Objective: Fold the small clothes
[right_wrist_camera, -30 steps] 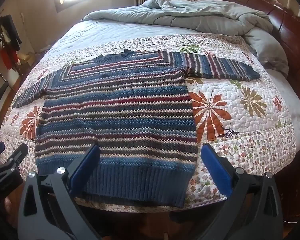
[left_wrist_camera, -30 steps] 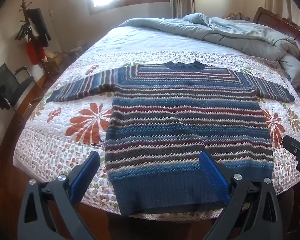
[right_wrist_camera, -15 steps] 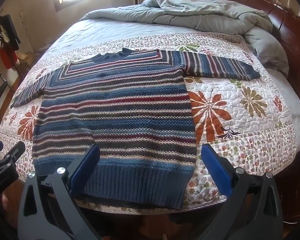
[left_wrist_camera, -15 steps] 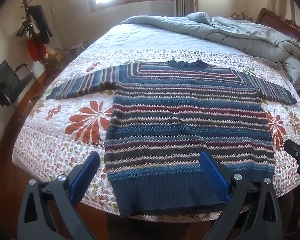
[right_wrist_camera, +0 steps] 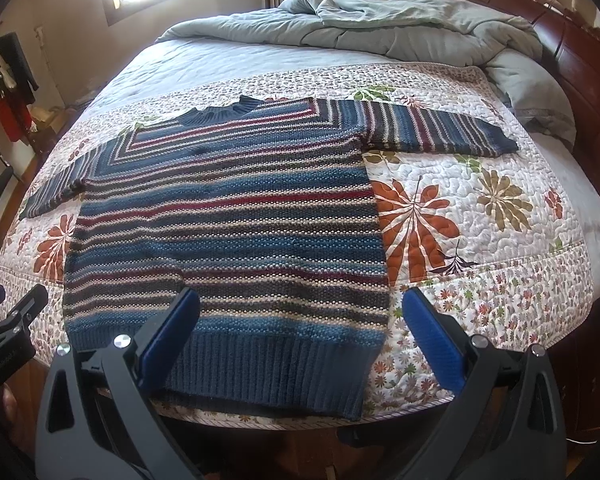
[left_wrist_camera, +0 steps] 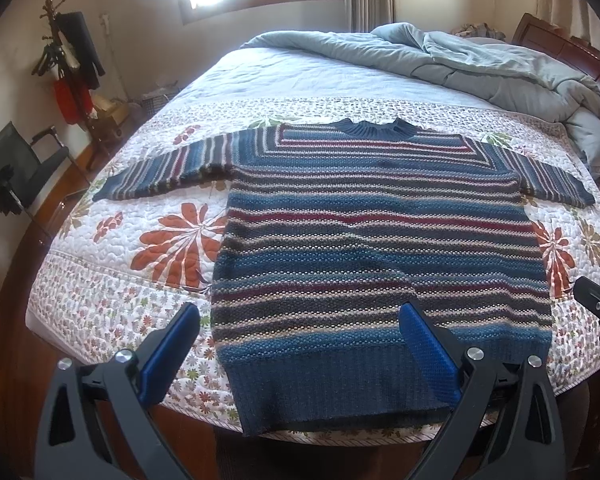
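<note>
Left wrist view: the striped knit sweater (left_wrist_camera: pixel 380 248) lay flat, front up, on the floral quilt (left_wrist_camera: pixel 120 280) of the bed, collar at 12 o'clock, ribbed hem (left_wrist_camera: pixel 332 384) at 6 o'clock at the bed's near edge. Both sleeves were spread out to 9 and 3 o'clock. The left claw (left_wrist_camera: pixel 300 352) hung released above the hem's left half, jaws wide apart and grasping nothing. The tip of the right claw (left_wrist_camera: pixel 598 308) showed at 3 o'clock.

Right wrist view: the right claw (right_wrist_camera: pixel 300 340) was likewise released and empty, over the hem's right corner. A rumpled grey duvet (right_wrist_camera: pixel 380 28) lay at 12 o'clock, well apart from the sweater.

Assessment: no fold had been made; the sleeves and body all remained to be folded.
</note>
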The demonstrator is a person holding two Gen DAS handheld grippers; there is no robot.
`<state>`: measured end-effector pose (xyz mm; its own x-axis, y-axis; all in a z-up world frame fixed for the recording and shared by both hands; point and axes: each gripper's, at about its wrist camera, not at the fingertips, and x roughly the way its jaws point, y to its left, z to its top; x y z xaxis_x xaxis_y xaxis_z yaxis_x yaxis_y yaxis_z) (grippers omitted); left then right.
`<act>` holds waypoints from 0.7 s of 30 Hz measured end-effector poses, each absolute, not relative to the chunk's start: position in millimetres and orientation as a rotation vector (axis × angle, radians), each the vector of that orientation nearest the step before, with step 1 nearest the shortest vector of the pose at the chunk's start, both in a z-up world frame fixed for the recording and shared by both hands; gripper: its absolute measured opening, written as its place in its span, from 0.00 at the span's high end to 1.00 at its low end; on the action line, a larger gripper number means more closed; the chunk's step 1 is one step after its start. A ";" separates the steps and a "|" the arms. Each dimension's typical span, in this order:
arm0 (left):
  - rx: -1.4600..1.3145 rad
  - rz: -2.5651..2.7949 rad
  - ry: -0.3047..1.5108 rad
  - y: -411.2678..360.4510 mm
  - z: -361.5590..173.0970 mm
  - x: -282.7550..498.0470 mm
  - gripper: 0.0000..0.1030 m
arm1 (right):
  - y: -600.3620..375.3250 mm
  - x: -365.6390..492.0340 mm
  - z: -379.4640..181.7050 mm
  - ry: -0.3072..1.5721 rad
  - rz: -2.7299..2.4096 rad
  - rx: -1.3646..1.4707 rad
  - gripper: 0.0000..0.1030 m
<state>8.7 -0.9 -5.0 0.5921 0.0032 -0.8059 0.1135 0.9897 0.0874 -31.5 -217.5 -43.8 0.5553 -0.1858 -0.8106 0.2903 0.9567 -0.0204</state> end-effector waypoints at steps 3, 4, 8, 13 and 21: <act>0.135 -0.064 0.935 -1.9 -4.4 7.9 0.03 | -217.0 -31.8 -43.8 0.942 -0.282 0.116 0.02; 0.133 -0.064 0.936 -1.8 -4.1 7.6 0.03 | -216.7 -31.6 -43.7 0.942 -0.283 0.117 0.02; 0.133 -0.065 0.935 -1.5 -3.5 7.4 0.03 | -216.6 -31.9 -43.9 0.942 -0.283 0.118 0.02; 0.133 -0.065 0.936 -1.4 -3.5 7.3 0.03 | -216.6 -32.5 -44.2 0.944 -0.285 0.119 0.02; 0.132 -0.063 0.936 -1.5 -3.0 7.4 0.03 | -217.6 -31.6 -43.4 0.946 -0.286 0.118 0.02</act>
